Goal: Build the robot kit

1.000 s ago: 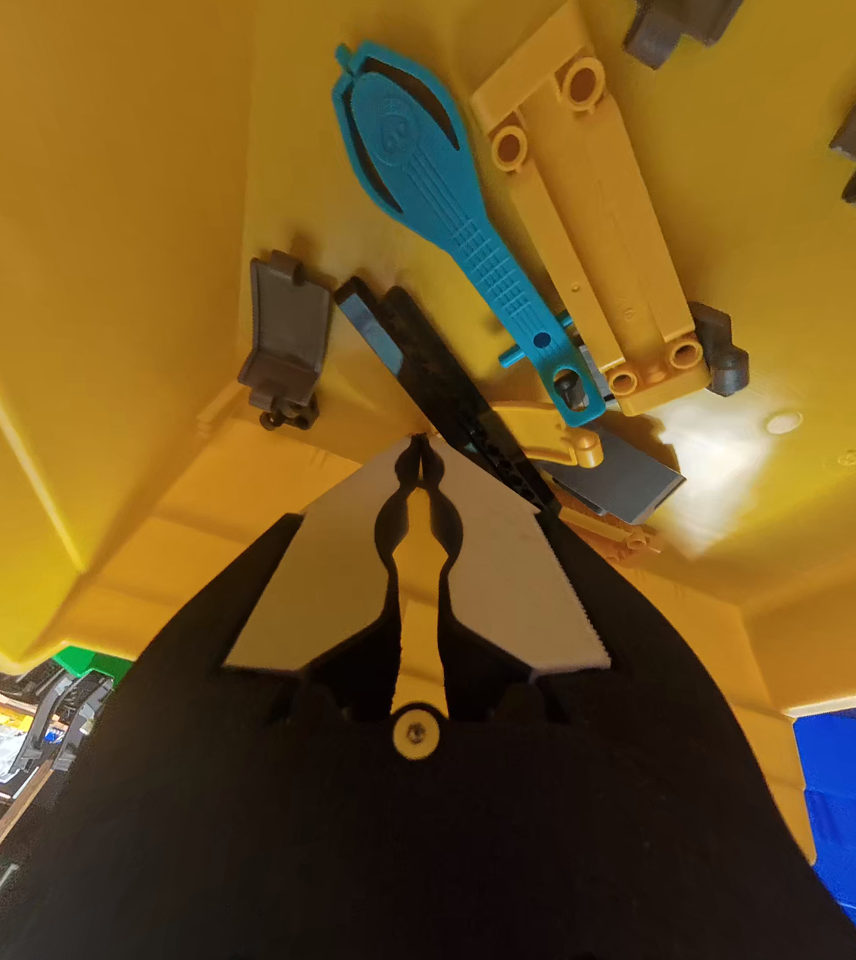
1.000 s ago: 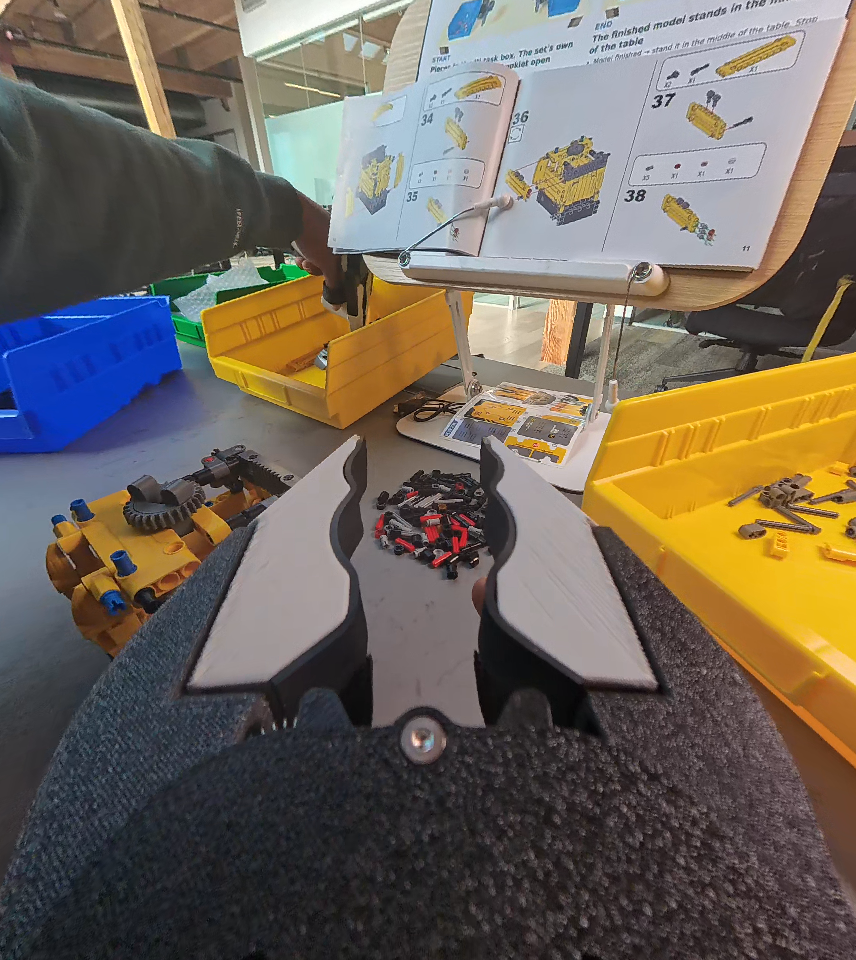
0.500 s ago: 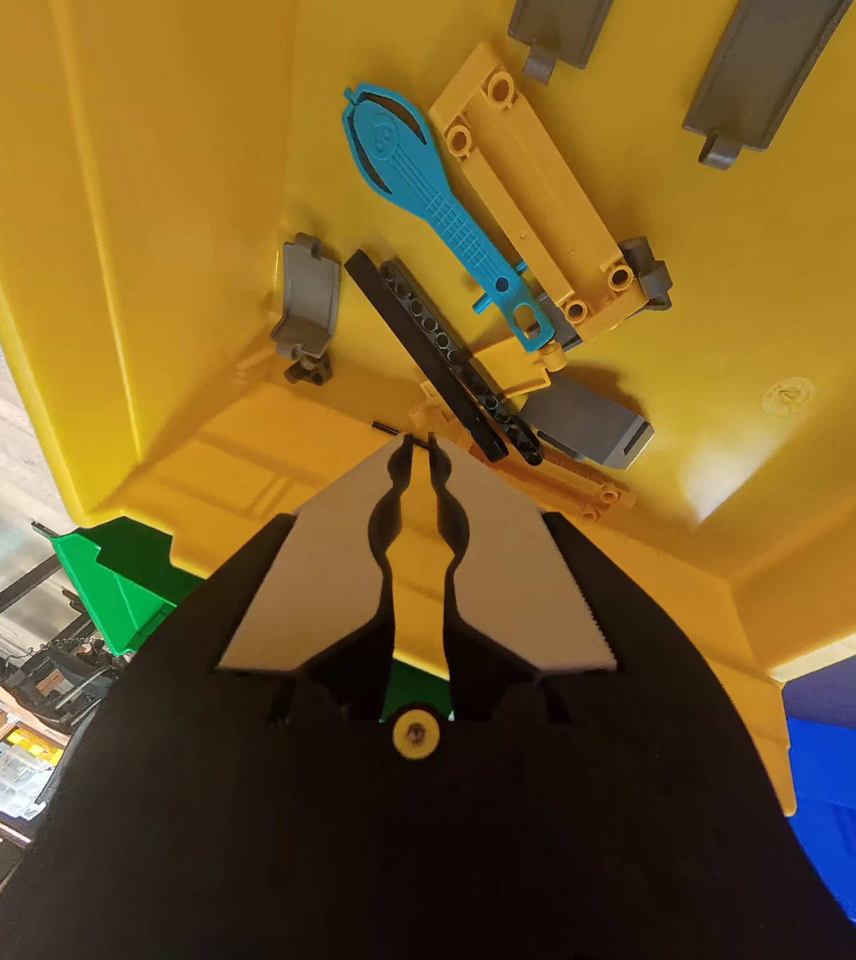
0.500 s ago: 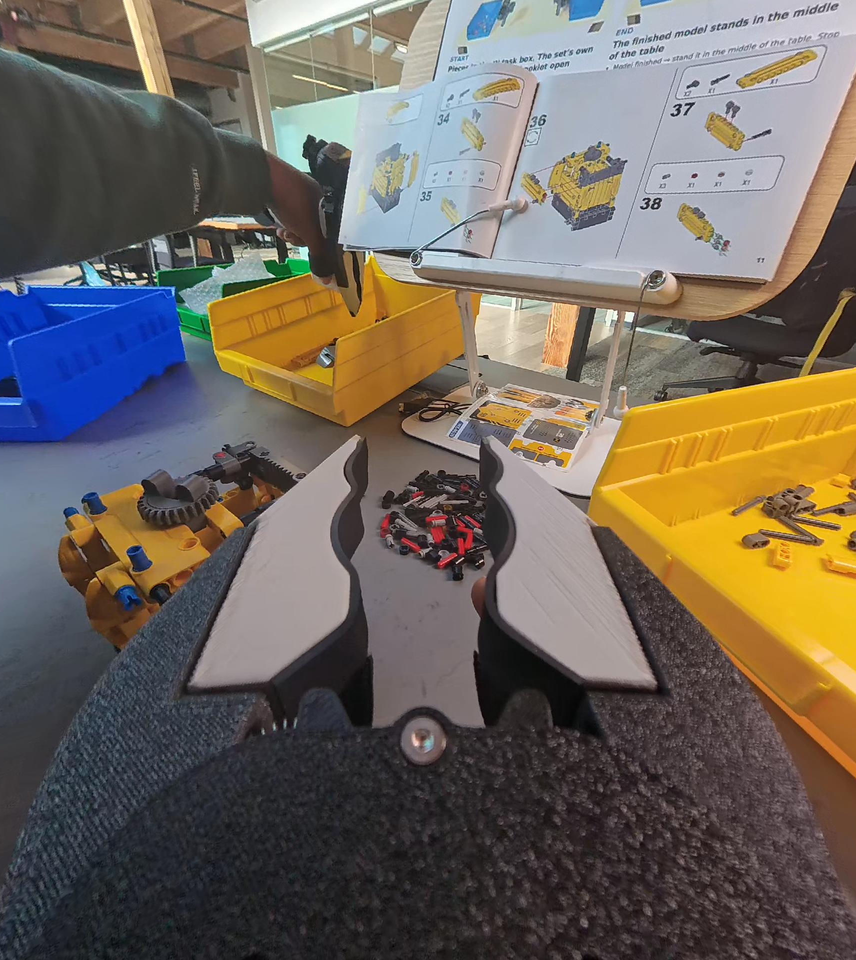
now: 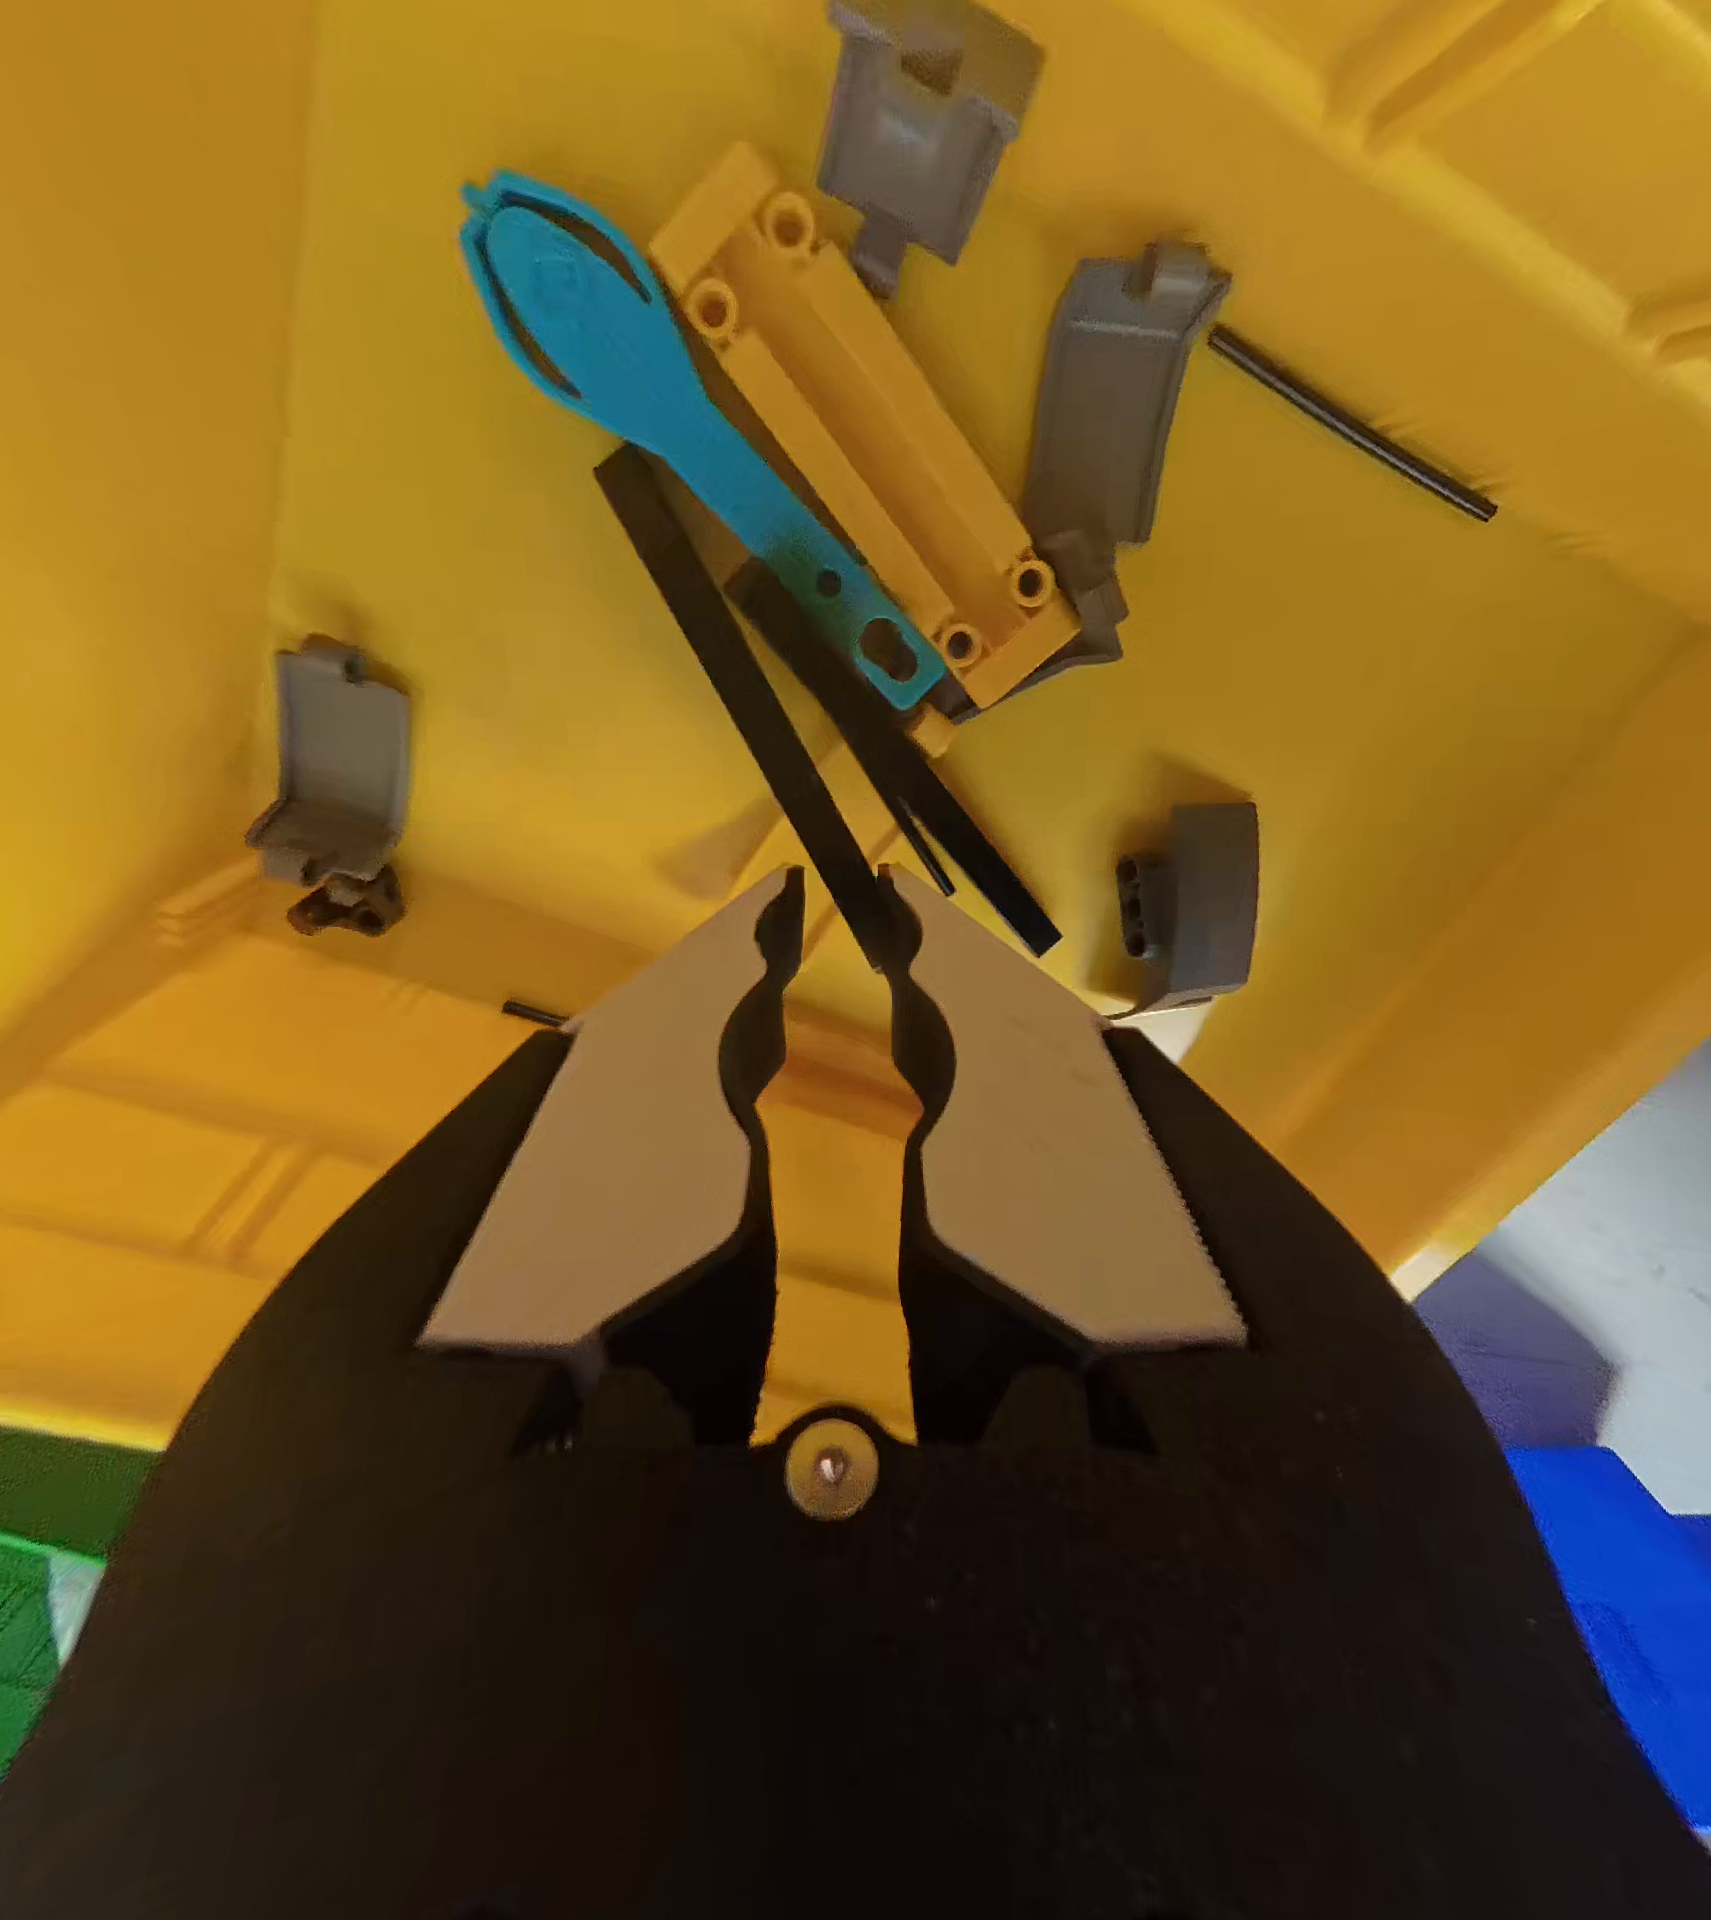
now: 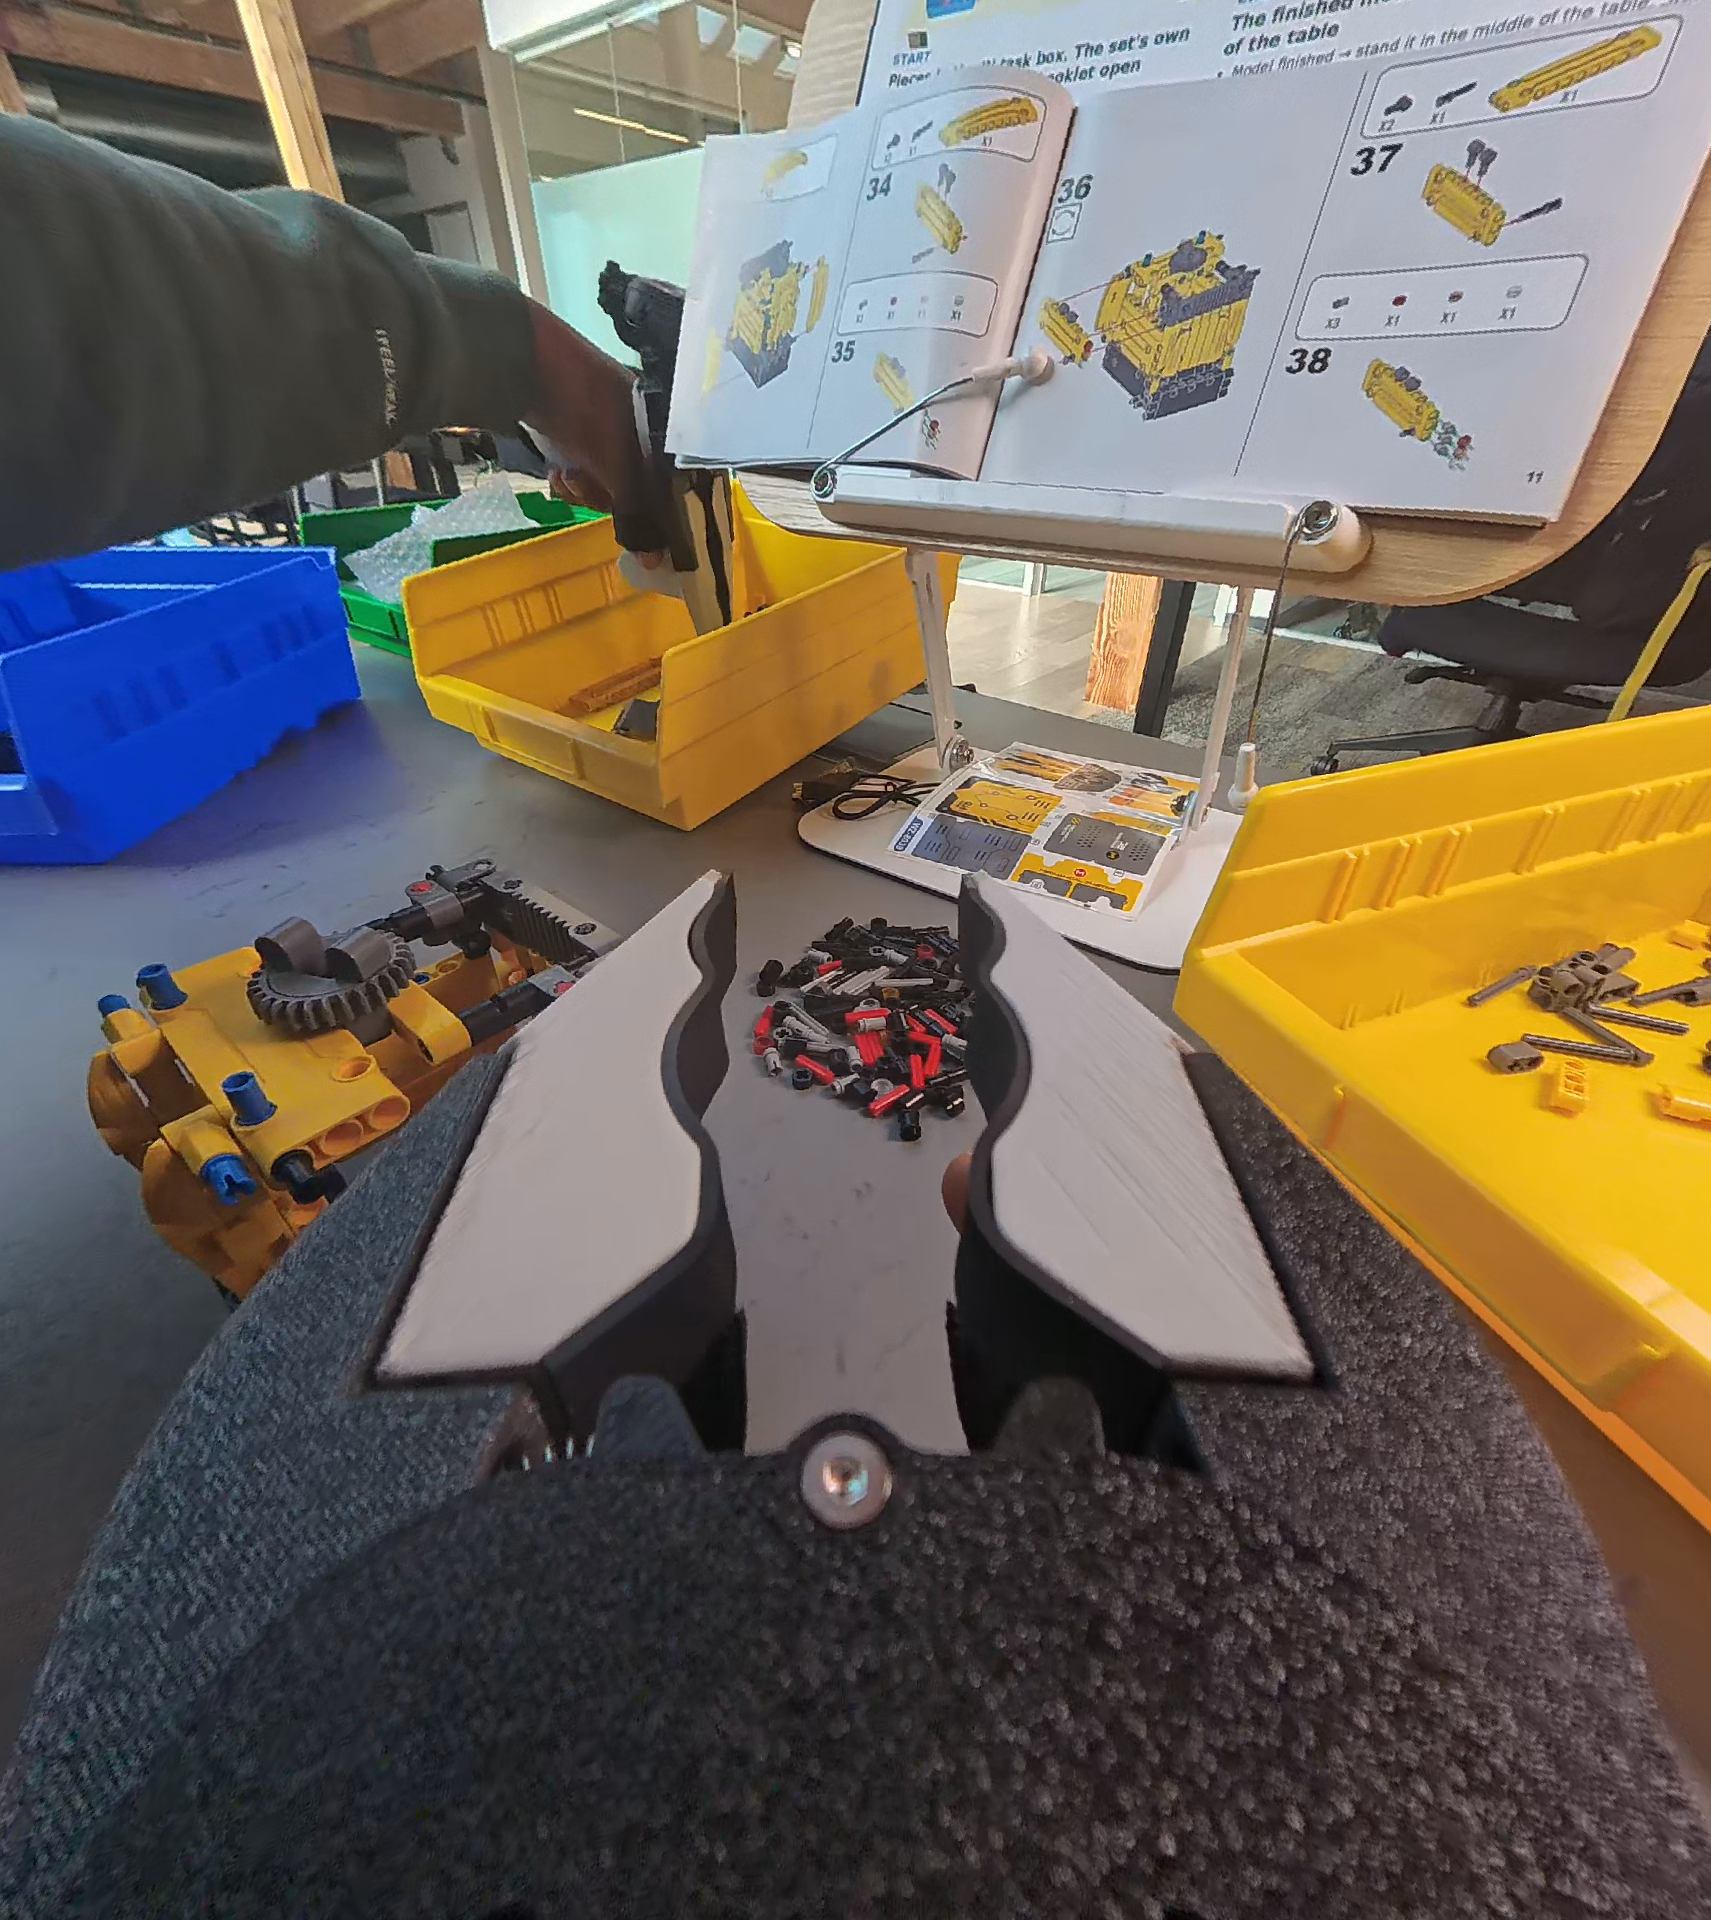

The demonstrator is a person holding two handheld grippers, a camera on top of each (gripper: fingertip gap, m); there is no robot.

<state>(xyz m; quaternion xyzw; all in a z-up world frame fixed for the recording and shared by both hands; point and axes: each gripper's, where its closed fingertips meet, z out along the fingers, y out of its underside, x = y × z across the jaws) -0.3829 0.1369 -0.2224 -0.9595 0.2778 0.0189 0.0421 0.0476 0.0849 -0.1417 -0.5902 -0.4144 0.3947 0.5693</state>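
Note:
My left gripper (image 5: 838, 894) is down inside a yellow bin (image 5: 207, 416). Its jaws are a narrow way apart and close on the near end of a long black beam (image 5: 726, 665), which lies tilted across a second black beam (image 5: 976, 852). A blue lever tool (image 5: 602, 312) and a yellow panel (image 5: 861, 436) lie just beyond. The left gripper also shows in the right wrist view (image 6: 685, 561), held by a person's hand. My right gripper (image 6: 846, 894) is open and empty above the grey table, pointing at a pile of small red, black and grey pins (image 6: 861, 1029).
Several grey panels (image 5: 1100, 416) and a thin black axle (image 5: 1350, 436) lie in the left bin (image 6: 726, 707). A part-built yellow model (image 6: 311, 1049) sits left of my right gripper. A yellow bin (image 6: 1453, 1195) of grey parts is right. A blue bin (image 6: 134, 707), green bin (image 6: 394, 540) and booklet stand (image 6: 1194, 260) stand behind. The gap from one gripper's tips to the other's is roughly 45 cm.
My left gripper has pulled back across the bin, opened from nearly shut and taken in the black beam's end. The beam has turned against the blue tool. The right gripper has barely moved.

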